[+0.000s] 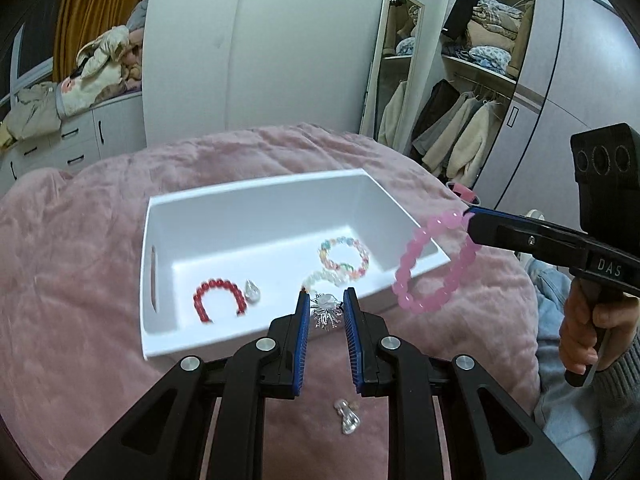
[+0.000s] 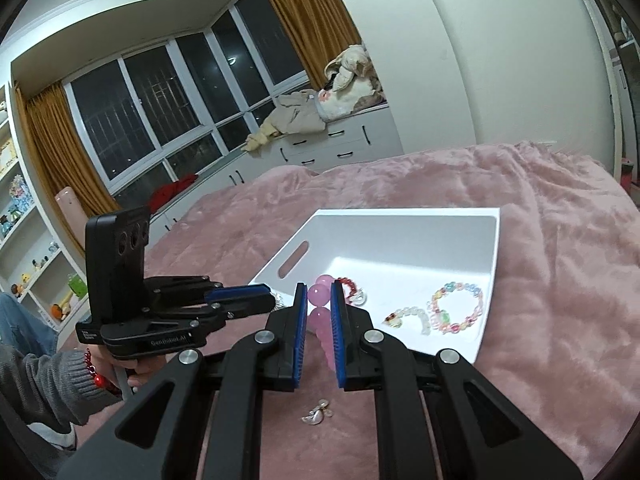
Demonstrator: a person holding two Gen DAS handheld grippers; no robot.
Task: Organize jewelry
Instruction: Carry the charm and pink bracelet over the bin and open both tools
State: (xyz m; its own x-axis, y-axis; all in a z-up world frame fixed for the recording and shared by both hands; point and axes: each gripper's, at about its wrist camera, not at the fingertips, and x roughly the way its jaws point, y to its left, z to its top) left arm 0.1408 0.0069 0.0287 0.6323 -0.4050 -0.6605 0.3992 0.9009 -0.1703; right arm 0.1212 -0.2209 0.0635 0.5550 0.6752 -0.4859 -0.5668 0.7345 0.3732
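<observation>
Apparently pink bracelet [image 2: 320, 300] pinched between right gripper [image 2: 320, 294] fingers [image 2: 301, 320].

2 readable markings, both on the hand-held grippers

The right gripper [image 1: 468, 216], seen from the left wrist view, carries the white letters "DAS" on the black block above its handle. The left gripper [image 2: 272, 300], seen from the right wrist view, carries "Senrobot.AI" along its black side; a small white label beside that is too blurred to read.
</observation>
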